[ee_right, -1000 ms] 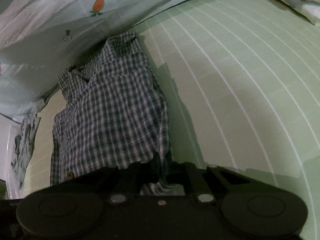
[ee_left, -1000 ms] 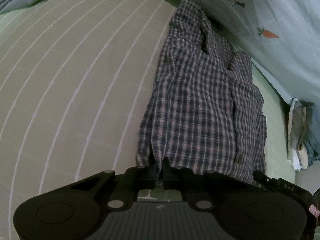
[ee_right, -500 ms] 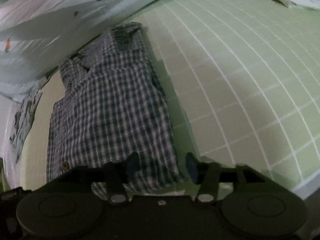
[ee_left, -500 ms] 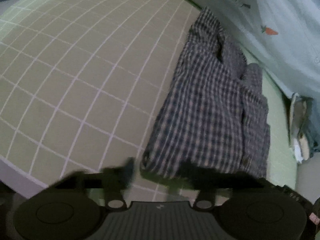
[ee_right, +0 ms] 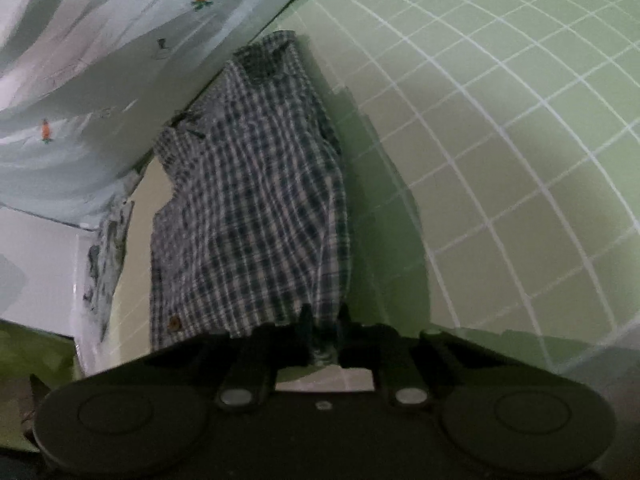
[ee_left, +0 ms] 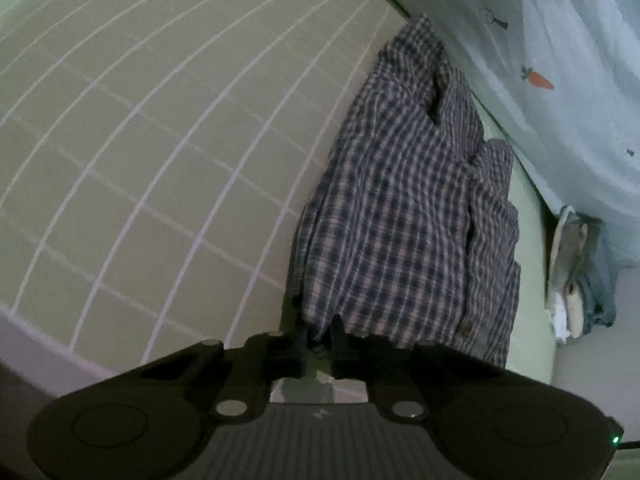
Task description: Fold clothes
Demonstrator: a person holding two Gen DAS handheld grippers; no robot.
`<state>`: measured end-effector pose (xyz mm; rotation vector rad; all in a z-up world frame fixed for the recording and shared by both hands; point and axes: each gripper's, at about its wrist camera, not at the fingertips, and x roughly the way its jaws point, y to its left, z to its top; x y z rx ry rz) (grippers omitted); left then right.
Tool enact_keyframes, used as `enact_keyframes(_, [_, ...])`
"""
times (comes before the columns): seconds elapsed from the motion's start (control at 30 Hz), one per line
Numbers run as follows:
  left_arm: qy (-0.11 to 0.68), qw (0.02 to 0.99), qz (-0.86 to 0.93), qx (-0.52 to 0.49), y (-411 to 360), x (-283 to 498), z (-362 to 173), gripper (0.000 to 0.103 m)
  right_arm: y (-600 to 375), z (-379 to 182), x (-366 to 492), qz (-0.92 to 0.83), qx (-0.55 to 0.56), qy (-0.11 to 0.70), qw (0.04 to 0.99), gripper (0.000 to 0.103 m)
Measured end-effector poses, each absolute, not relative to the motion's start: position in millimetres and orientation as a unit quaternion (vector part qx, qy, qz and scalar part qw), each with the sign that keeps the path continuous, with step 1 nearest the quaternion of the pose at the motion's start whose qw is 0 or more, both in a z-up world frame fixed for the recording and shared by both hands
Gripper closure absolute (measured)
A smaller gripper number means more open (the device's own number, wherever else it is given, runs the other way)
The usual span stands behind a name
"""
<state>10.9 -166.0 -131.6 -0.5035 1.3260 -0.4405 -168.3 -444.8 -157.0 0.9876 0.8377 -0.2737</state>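
Observation:
A blue-and-white plaid shirt (ee_left: 404,216) lies folded lengthwise on the green gridded bed sheet (ee_left: 160,140), collar at the far end. My left gripper (ee_left: 321,338) is at the near left corner of the hem, its jaws closing with the cloth pinched between the pads. In the right wrist view the same shirt (ee_right: 256,208) runs away from the camera. My right gripper (ee_right: 325,330) is at the near right corner of the hem, its jaws also closing with a bunch of fabric between the fingers.
A pale curtain with carrot prints (ee_left: 560,60) hangs along the far side of the shirt. A small heap of other clothes (ee_left: 576,280) lies beyond the shirt at the right. The bed's near edge (ee_left: 48,344) runs just beside the left gripper.
Both grippers held the hem, then opened and drew back a little from it. Now both have closed again on the hem corners, and the near hem is lifted slightly.

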Motion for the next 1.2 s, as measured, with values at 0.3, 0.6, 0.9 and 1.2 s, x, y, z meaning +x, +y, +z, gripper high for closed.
enact_keyframes(0.3, [0.557, 0.753, -0.2, -0.288, -143.3, -1.2, -77.8, 0.095, -457.0, -120.5, -191.4, -0.1, 0.519, 0.329, 0.783, 0.093])
enact_keyframes(0.6, [0.482, 0.792, -0.225, -0.298, -170.3, 29.4, -26.4, 0.096, -484.7, -89.2, -162.0, -0.075, 0.552, 0.249, 0.793, 0.093])
enact_keyframes(0.9, [0.449, 0.799, -0.238, -0.32, -183.4, 72.7, 2.9, 0.096, -517.6, -59.3, -120.5, -0.066, 0.55, 0.208, 0.807, 0.093])
enact_keyframes(1.2, [0.429, 0.814, -0.25, -0.301, -219.5, 136.1, 16.4, 0.096, -564.7, -36.0, -55.5, -0.067, 0.545, 0.197, 0.812, 0.093])
